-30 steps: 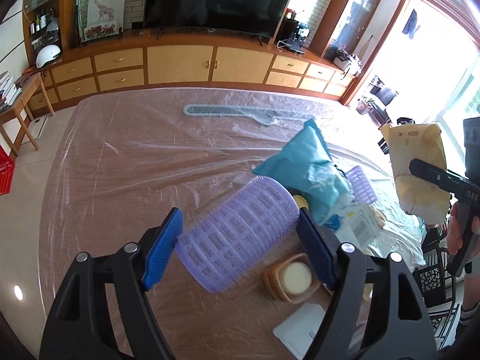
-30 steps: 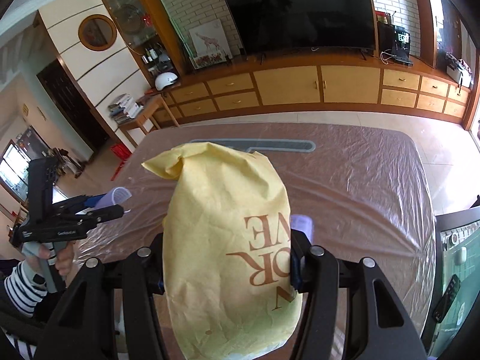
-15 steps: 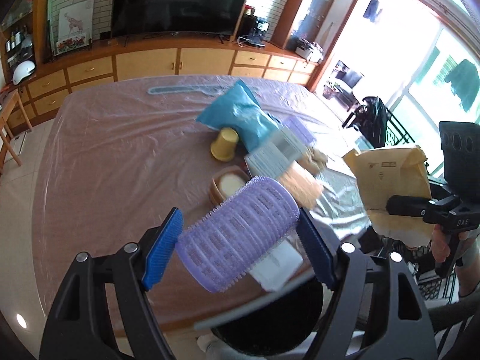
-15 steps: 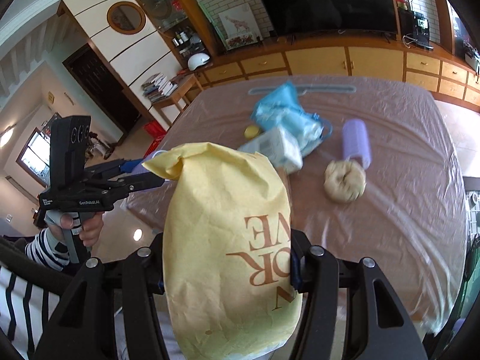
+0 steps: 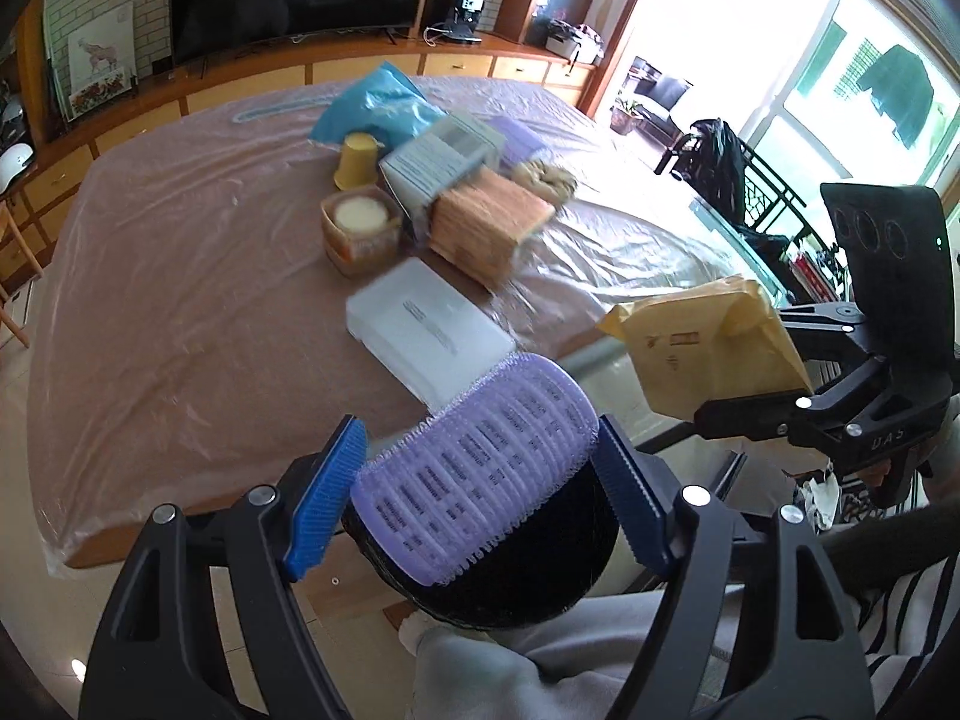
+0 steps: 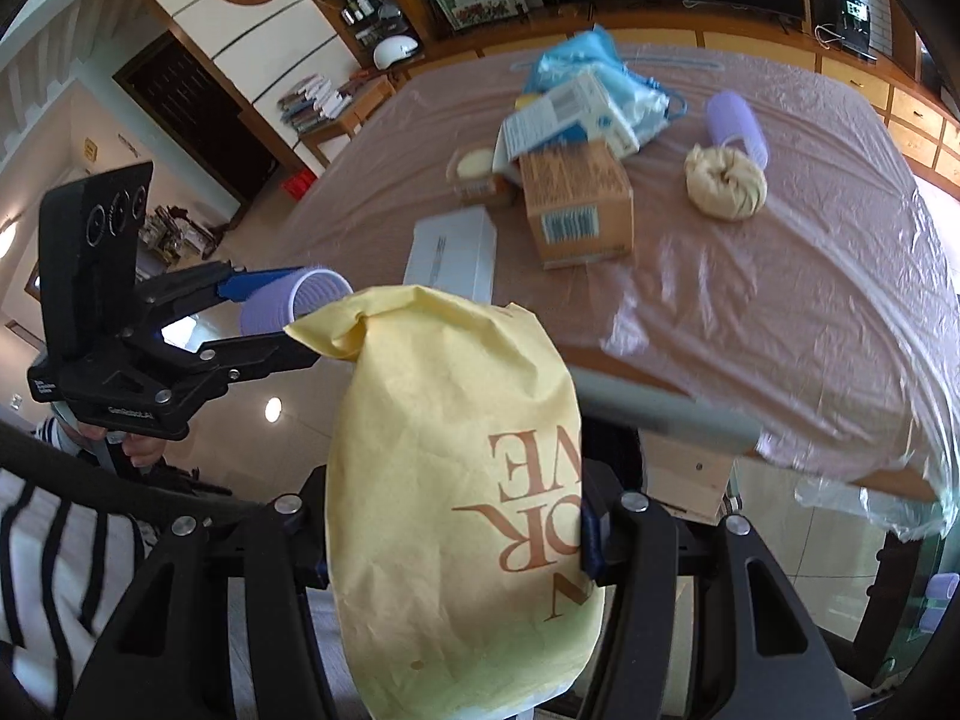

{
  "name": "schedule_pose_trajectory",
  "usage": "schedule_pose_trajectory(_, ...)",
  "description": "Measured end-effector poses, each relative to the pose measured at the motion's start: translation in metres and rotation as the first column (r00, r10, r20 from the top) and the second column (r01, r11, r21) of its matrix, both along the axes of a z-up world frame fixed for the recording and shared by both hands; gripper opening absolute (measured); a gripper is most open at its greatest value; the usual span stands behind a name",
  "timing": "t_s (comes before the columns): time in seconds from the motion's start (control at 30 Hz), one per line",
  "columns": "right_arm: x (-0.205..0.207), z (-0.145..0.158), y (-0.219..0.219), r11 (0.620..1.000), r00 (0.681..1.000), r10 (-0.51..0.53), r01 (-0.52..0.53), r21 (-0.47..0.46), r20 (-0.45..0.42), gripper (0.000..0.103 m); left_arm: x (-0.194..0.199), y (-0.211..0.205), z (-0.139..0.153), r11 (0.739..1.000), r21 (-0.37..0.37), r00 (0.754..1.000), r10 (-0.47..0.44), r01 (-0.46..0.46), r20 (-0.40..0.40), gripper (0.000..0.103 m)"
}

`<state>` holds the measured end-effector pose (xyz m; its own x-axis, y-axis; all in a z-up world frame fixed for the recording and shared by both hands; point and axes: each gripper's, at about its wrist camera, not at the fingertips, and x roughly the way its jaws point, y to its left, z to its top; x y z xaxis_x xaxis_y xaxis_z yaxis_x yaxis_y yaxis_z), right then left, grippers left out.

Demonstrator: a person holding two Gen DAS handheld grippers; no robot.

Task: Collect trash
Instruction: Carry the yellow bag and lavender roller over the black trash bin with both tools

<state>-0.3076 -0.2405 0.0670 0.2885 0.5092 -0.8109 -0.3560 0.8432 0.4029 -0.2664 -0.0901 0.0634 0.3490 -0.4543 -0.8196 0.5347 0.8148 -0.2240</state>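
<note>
The left gripper [image 5: 477, 495] is clamped on a purple hair roller [image 5: 474, 471], and it hangs right over a black bin [image 5: 528, 576] that sits just past the near edge of the table [image 5: 180, 300]. The right gripper [image 6: 456, 540] is squeezed tight on a yellow paper bag [image 6: 456, 480], off the table near that same edge. So two bits of trash are picked up but not dropped in yet, I think. A lot is left on the table: a white box [image 5: 429, 330], a brown cardboard box [image 6: 576, 210], a blue and white carton [image 6: 564, 114], a blue plastic bag [image 5: 375, 105], a yellow cup [image 5: 358, 159], a small tub [image 5: 360, 231], a cream scrunchie [image 6: 726, 180] and a second purple roller [image 6: 735, 126]. The job looks only just started.
</note>
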Motion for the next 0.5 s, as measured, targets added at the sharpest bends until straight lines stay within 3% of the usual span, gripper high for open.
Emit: schedule_pose_trajectory(0.5, -0.004, -0.054, 0.019, 0.998, 0.994, 0.028, -0.033, -0.051, -0.108, 0.055, -0.023, -0.013, -0.046, 0.995, 0.079, 0.997, -0.060, 0.063, -0.044, 0.078)
